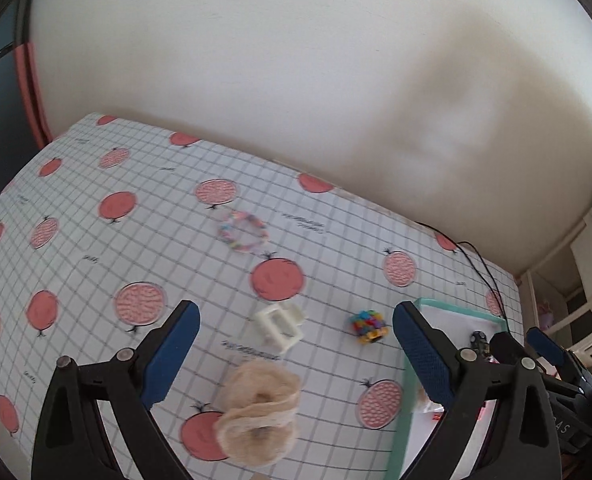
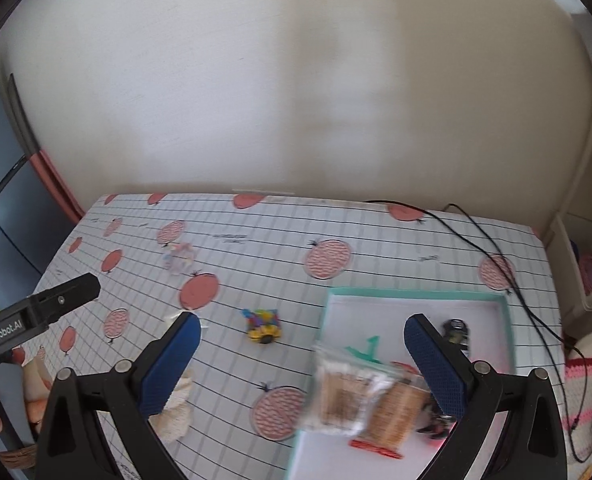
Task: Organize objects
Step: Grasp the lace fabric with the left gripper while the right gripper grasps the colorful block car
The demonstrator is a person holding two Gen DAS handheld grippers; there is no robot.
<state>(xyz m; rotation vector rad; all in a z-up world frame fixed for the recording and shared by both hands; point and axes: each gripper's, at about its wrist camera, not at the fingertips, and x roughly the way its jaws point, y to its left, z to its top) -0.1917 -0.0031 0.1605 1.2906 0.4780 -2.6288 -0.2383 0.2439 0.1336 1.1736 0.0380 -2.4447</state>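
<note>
Overhead, both tools hang above the tabletop (image 1: 95,216), which wears a grid cloth printed with pomegranates. The left tool (image 1: 296,320) has its blue pads spread wide with nothing between them; below it lie a beige scrunchie (image 1: 257,416), a white hair claw clip (image 1: 279,326) and a small multicoloured toy (image 1: 368,325), with a pastel bead bracelet (image 1: 241,233) farther off. The right tool (image 2: 302,334) is likewise agape and empty, over the teal-rimmed white box (image 2: 416,293). Blurred inside that box sit a clear bag of cotton swabs (image 2: 342,394), touching a brown spool (image 2: 396,412), plus a green clip (image 2: 366,349) and a small dark object (image 2: 457,331). A black cable (image 2: 496,248) trails across the cloth behind the box.
</note>
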